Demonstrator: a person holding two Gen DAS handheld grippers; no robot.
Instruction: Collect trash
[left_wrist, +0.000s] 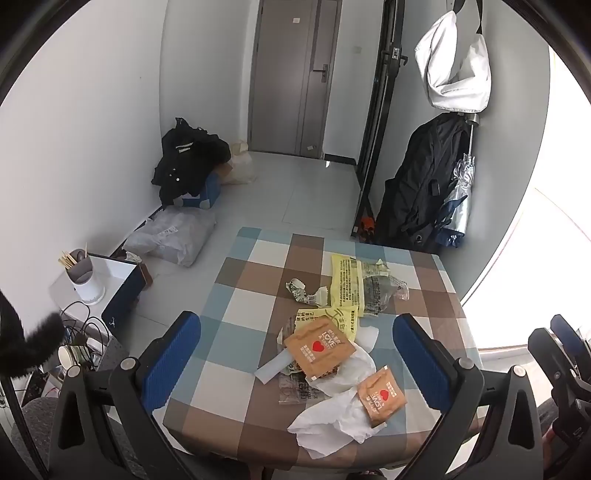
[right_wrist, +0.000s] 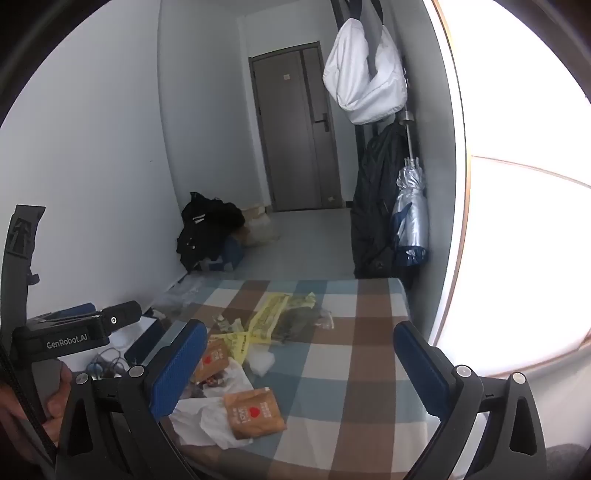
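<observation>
Trash lies scattered on a checked table: two brown paper packets with red hearts, white tissue, yellow printed wrappers, a clear crumpled wrapper and a small silver wrapper. My left gripper hangs open above the near packets, touching nothing. My right gripper is open too, above the table's near right part, with the nearer brown packet low between its blue fingers. A hand holds the left gripper's body at the right wrist view's left edge.
Left of the table stand a white side surface with a cup of sticks, a dark box and cables. On the floor lie plastic bags and a pile of black clothes. Coats and an umbrella hang at the right wall.
</observation>
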